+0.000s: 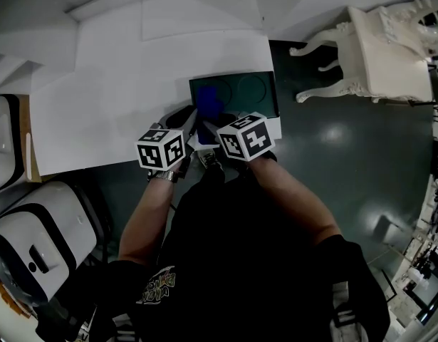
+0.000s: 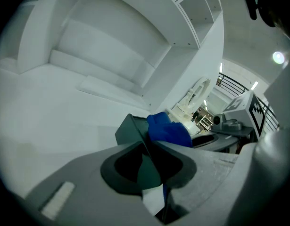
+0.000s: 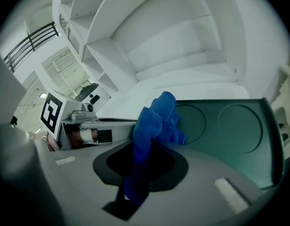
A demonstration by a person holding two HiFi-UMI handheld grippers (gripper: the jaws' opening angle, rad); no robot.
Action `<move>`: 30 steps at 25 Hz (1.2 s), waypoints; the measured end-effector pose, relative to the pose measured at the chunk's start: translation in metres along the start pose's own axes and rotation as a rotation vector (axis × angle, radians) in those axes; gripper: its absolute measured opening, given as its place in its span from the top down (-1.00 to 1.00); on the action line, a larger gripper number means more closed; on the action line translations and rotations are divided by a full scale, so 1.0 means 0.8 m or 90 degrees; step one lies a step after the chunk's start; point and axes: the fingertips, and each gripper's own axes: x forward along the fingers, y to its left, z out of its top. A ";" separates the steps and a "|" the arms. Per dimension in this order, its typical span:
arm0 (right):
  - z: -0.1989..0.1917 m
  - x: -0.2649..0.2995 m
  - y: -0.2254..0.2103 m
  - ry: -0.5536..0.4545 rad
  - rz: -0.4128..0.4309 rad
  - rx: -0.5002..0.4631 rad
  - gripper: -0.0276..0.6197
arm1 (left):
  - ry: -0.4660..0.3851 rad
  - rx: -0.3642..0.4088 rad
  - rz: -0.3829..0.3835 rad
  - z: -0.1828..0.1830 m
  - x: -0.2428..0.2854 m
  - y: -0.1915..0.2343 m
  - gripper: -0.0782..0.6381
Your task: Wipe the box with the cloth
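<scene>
Right gripper view: cloth is on the box, and we're set to sweep.
Our right gripper (image 3: 137, 173) pinches the bunched blue cloth (image 3: 156, 119) against the dark green box (image 3: 229, 126), whose bare top with two round recesses runs ahead and rightward. Our left gripper (image 2: 149, 166) is clamped on the box's near edge, steadying it on the white table (image 1: 119, 84).

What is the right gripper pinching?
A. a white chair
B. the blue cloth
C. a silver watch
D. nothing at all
B: in the right gripper view, the right gripper has its jaws shut on the blue cloth, which bunches up over the dark green box.
</scene>
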 end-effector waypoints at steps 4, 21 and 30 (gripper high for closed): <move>-0.004 -0.004 -0.009 0.003 -0.014 -0.004 0.63 | 0.001 0.001 0.000 0.000 0.001 -0.001 0.57; -0.028 -0.081 -0.105 -0.029 -0.113 0.072 0.63 | 0.010 0.011 -0.001 0.000 0.001 -0.001 0.57; -0.045 -0.127 -0.156 -0.053 -0.178 0.121 0.63 | 0.013 0.010 -0.001 -0.001 0.001 -0.001 0.57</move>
